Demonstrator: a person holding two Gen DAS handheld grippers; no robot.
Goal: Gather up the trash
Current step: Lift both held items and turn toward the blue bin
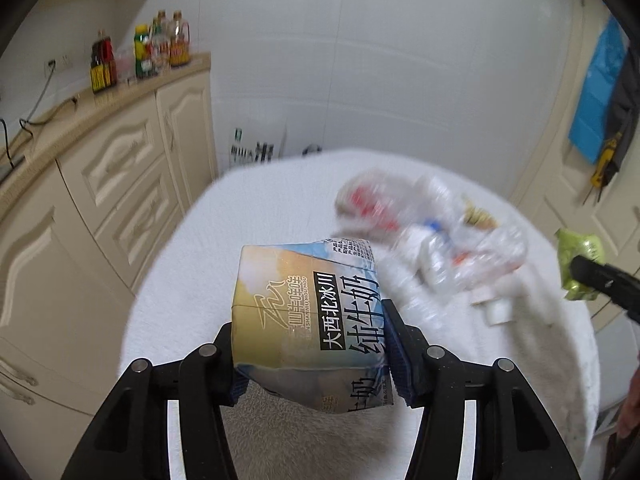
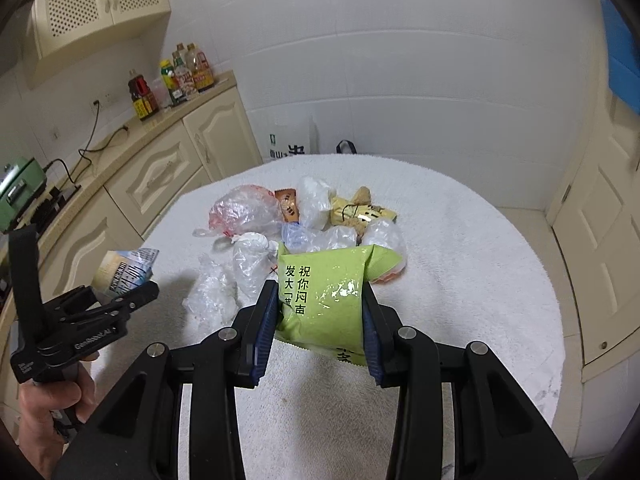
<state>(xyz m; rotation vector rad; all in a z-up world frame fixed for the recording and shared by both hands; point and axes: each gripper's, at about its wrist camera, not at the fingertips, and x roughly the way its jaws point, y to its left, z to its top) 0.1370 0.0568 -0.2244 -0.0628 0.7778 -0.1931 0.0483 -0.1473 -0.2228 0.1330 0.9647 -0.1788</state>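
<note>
My left gripper point(image 1: 310, 344) is shut on a crushed milk carton point(image 1: 304, 308) with Chinese print and holds it above the round table with the white towel cover point(image 1: 180, 264). It also shows in the right wrist view point(image 2: 132, 292), with the carton point(image 2: 124, 268) in it. My right gripper point(image 2: 320, 320) is shut on a green snack wrapper point(image 2: 324, 300). That wrapper shows at the right edge of the left wrist view point(image 1: 578, 256). A pile of crumpled clear plastic bags point(image 2: 256, 216) and yellow wrappers point(image 2: 356, 212) lies on the table.
Cream kitchen cabinets point(image 2: 160, 172) run along the left, with sauce bottles point(image 2: 180, 76) on the counter. A white paper bag point(image 2: 288, 144) stands behind the table by the tiled wall. A cream door point(image 2: 600, 240) is on the right.
</note>
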